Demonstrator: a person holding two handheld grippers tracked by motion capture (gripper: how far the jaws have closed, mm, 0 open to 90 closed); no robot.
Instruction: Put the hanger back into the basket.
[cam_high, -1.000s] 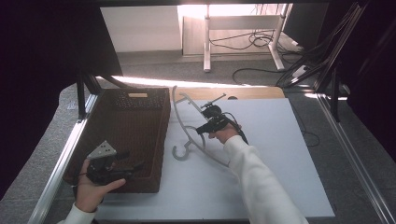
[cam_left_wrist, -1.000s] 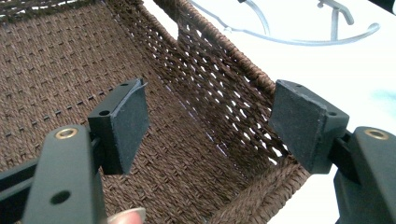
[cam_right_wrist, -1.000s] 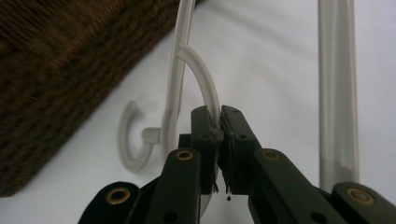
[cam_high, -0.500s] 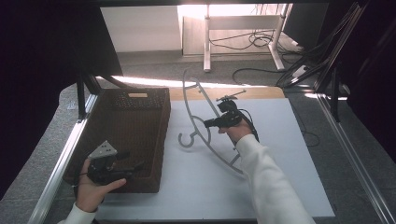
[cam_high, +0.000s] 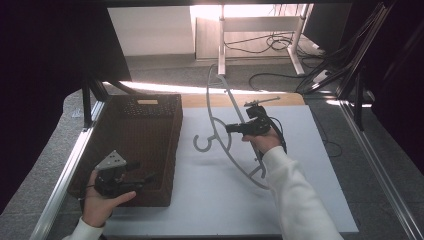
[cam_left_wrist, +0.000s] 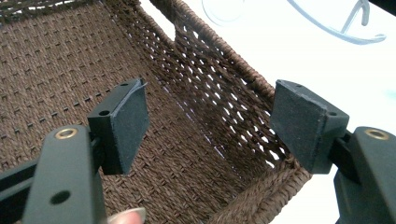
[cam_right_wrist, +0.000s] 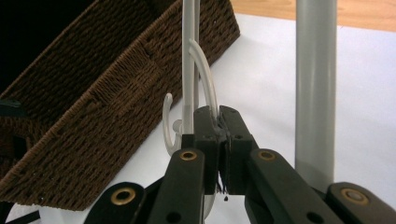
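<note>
A pale grey plastic hanger (cam_high: 208, 97) hangs tilted above the white table, its hook (cam_high: 197, 145) pointing toward the basket. My right gripper (cam_high: 229, 128) is shut on the hanger near its neck. In the right gripper view the closed jaws (cam_right_wrist: 219, 122) pinch the hanger's curved neck (cam_right_wrist: 205, 77), with one arm of it (cam_right_wrist: 315, 84) standing up at the right. My left gripper (cam_high: 145, 177) is held at the near corner of the brown wicker basket (cam_high: 172, 150). It is open (cam_left_wrist: 210, 123) with nothing between its pads, above the basket's woven floor (cam_left_wrist: 56, 60).
The basket (cam_right_wrist: 107, 107) stands on the left part of the white table top (cam_high: 310, 150). Metal frame rails (cam_high: 70, 165) run along both table sides. Cables (cam_high: 280, 45) and a desk leg lie on the floor beyond the far edge.
The right gripper has lifted the hanger off the table, carried it to the right and tipped it more upright. The left gripper has stayed at the basket's near corner.
</note>
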